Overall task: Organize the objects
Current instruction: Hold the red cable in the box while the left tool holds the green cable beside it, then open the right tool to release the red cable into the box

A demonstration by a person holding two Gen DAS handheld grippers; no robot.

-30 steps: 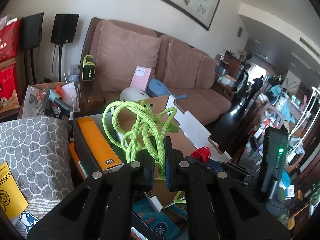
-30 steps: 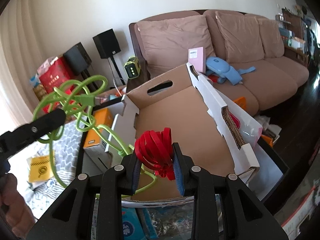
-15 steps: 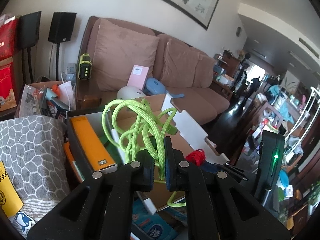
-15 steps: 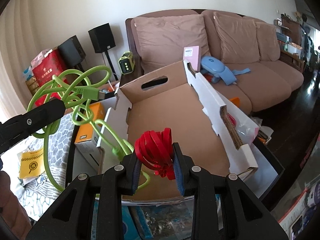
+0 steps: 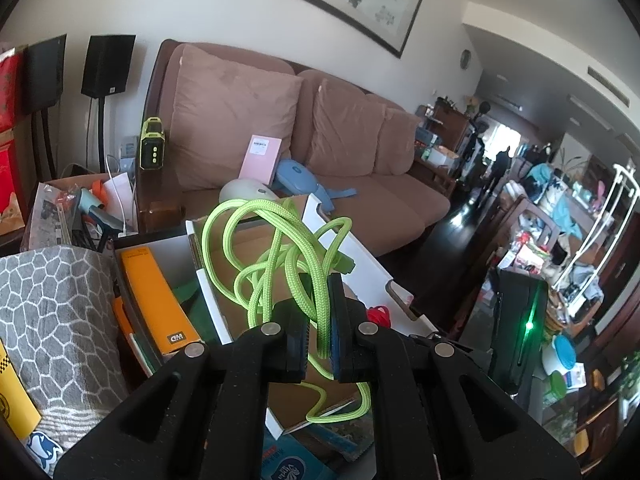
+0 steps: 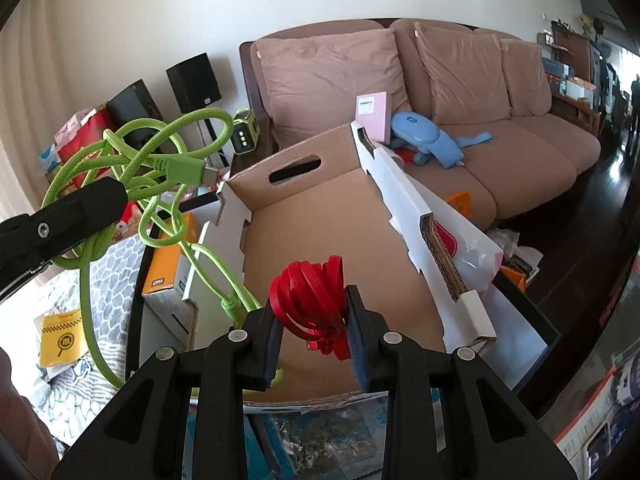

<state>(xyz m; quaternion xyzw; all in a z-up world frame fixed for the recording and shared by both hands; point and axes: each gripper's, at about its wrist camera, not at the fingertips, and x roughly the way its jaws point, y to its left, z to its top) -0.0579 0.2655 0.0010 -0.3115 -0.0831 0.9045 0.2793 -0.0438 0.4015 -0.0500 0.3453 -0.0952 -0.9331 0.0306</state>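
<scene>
Two-handed carry during the sorting task, both cables lifted over an open cardboard box (image 6: 340, 240). The step in hand appears to be the transfer of cables toward a container; neither has been set down yet.

Left gripper (image 5: 318, 340): jaws closed almost fully, pinching a few strands of the green braided cable (image 5: 280, 256), whose loose coil stands up above the fingertips while one loop hangs below them. In the right wrist view the same cable (image 6: 132, 184) hangs at the left of the scene, its USB plug (image 6: 192, 170) pointing toward the box, and one strand trails down the near left corner of the box, apparently over the edge.

Right gripper (image 6: 314, 334): jaws part closed on a bundle of red flat cable (image 6: 312, 300), held above the near end of the bare box floor.

Pose: the left gripper is level, aimed across the box toward the sofa (image 5: 360, 152); the right gripper is tilted slightly downward over the box interior, to the right of the left one.

Next move, as a judgement: lowering each bundle onto the box floor before opening the jaws. The green coil is loose and tangled, so its trailing strand may catch the box wall or the orange carton (image 6: 168, 268) just left of it
</scene>
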